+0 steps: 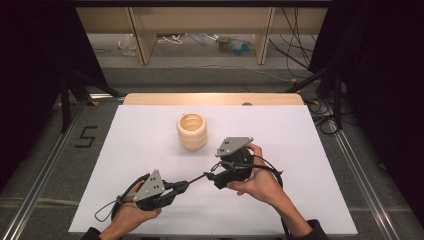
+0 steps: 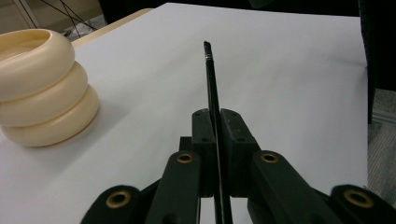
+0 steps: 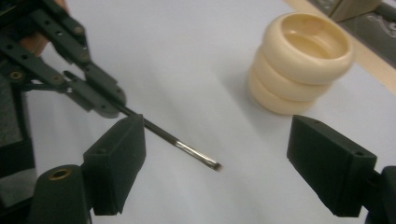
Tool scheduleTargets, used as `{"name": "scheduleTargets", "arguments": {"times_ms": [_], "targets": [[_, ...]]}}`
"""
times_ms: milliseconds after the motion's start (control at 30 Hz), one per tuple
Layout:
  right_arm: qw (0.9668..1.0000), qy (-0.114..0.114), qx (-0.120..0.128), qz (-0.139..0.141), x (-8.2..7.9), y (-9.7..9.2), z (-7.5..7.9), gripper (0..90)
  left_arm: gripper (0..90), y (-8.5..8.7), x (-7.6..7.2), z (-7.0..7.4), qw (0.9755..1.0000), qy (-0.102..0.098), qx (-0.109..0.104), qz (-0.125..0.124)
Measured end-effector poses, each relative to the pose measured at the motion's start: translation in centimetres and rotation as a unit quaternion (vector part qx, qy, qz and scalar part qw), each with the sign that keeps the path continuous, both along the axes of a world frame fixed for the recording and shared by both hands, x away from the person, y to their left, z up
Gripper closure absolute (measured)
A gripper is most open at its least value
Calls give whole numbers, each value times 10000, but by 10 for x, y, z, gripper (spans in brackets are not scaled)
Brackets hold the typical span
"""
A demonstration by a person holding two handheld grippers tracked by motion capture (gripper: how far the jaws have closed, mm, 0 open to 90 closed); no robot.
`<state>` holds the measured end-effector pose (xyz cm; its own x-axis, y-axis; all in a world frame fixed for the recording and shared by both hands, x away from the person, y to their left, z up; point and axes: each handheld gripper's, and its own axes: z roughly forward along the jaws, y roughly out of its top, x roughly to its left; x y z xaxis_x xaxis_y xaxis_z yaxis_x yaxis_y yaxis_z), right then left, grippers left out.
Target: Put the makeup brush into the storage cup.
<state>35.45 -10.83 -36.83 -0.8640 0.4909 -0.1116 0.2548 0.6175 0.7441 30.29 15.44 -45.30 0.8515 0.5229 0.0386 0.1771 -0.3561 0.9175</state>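
L gripper (image 2: 216,140) has its jaws pinched hard on a thin dark brush (image 2: 211,79); handle clamped between the pads, tip w/ metal ferrule sticking out fwd over the white table (image 1: 280,210). High view: L gripper (image 1: 181,188) sits low at front-left, brush (image 1: 196,179) running from it toward the R gripper (image 1: 214,176), which is just beside the brush tip. R gripper view: R gripper (image 3: 215,168) jaws spread wide, nothing between the pads; brush tip (image 3: 201,158) lies in the gap but untouched; L gripper's linkage visible at upper left (image 3: 100,100).

Cream ribbed pot (image 1: 192,131), three stacked bulges, open top, stands upright mid-table, well apart from both grippers and behind them.

Judged step: brush now carried by L alone, R just let go, i.e. a hand-over or regrip finished; drop into pot not yet done.

Next move prob. calls for: L to lift brush, tilt it toward vertical, line tip or handle end over pot mouth, lower in, then release; R to stay clear of the swing path; risk is knocking the light pot over w/ a slanted entry.
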Motion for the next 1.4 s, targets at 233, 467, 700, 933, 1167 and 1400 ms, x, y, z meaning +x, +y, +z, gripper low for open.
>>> {"name": "scheduleTargets", "arguments": {"times_ms": [233, 467, 700, 933, 1167, 1400], "targets": [[9991, 24, 297, -305, -3, -9, -3, 182, 846, 2, 2, 2, 9997, -33, -192, 129], [9951, 291, 824, -467, -5, -17, -11, 166, 846, 4, 2, 4, 9980, -157, -449, 412], [9859, 650, 1380, -684, -3, -21, -23, 164, 846, -1, 1, 4, 9967, -239, -556, 542], [9751, 1007, 1821, -766, -1, -18, -34, 164, 846, -3, 1, 4, 9951, -308, -686, 640], [9640, 1194, 2272, -700, -4, -10, -40, 164, 846, -4, 0, 6, 9930, -418, -817, 749], [9583, 1247, 2465, -733, -3, -8, -43, 164, 846, -7, -3, 7, 9920, -472, -894, 762]]}}
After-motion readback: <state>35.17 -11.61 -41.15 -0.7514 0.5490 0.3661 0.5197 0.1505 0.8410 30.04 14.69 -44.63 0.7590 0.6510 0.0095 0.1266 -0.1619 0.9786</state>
